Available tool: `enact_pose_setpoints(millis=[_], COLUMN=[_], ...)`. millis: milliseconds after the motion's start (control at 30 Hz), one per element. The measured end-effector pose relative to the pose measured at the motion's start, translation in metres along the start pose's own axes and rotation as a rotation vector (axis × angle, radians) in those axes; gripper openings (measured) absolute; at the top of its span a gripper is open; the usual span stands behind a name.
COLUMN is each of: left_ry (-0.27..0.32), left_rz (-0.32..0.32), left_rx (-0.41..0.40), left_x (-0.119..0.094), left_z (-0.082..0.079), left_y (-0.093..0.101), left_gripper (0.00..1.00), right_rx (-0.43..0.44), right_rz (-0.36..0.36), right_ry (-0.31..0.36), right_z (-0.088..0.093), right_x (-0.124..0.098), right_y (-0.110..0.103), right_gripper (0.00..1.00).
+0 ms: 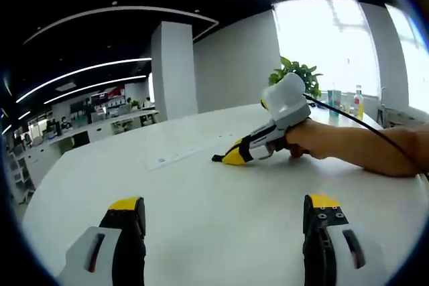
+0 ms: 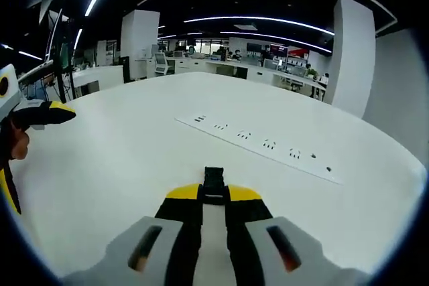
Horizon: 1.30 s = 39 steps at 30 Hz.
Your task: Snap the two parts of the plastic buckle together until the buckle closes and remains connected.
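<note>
A small black plastic buckle part [image 2: 214,180] sticks out from between the yellow tips of my right gripper [image 2: 214,193], which is shut on it low over the white table [image 2: 120,165]. In the left gripper view the same right gripper [image 1: 231,155], held by a hand [image 1: 315,142], rests its tips on the table with the black buckle part [image 1: 218,158] at its point. My left gripper [image 1: 224,205] stands open, jaws wide apart, nothing between them, well short of the right one. In the right gripper view the left gripper [image 2: 57,113] comes in at the left edge.
A flush strip of sockets [image 2: 261,145] runs across the tabletop. A potted plant [image 1: 298,75] and bottles [image 1: 348,102] stand at the table's far edge by the window. A black cable [image 1: 362,122] trails from the right gripper. Beyond the table are a pillar [image 1: 173,68] and office desks.
</note>
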<state>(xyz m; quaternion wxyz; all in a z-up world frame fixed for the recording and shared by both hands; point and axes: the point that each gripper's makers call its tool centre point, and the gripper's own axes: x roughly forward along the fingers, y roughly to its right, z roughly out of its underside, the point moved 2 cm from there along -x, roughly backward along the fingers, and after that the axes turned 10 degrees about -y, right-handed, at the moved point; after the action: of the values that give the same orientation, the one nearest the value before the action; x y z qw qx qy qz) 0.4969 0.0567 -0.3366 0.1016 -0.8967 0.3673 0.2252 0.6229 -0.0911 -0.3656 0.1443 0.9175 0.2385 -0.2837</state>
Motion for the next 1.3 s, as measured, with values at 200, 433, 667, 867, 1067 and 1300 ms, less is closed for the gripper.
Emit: enact_pose_setpoints(millis=[200,433,667,867,1067,1300], left_ry=[0.009,0.023,0.070,0.075,0.072,0.068], left_rz=[-0.015,-0.028,-0.039,-0.023,-0.016,-0.019], left_rx=[-0.027,-0.037,-0.090,-0.107,-0.117,-0.125], left_x=[-0.003,-0.004,-0.006,-0.006,-0.007,-0.007], left_z=[0.000,-0.002,-0.009,-0.010,-0.008,-0.008], left_y=[-0.005,-0.009,-0.012,-0.015,-0.015,-0.019], left_gripper=[1.00,1.00,1.00,1.00,1.00,1.00], right_rx=[0.009,0.005,0.022,0.018,0.023,-0.043], right_rz=[0.005,-0.005,-0.014,-0.005,-0.055,0.066], right_ry=[0.000,0.017,0.055,0.067,0.204,0.176], right_z=[0.000,-0.005,-0.014,-0.017,-0.040,-0.036], right_x=[0.000,0.005,-0.005,-0.008,-0.020,-0.028], right_y=[0.001,-0.005,-0.002,-0.002,-0.003,0.009], right_gripper=[0.11,1.00,1.00,1.00,1.00,1.00])
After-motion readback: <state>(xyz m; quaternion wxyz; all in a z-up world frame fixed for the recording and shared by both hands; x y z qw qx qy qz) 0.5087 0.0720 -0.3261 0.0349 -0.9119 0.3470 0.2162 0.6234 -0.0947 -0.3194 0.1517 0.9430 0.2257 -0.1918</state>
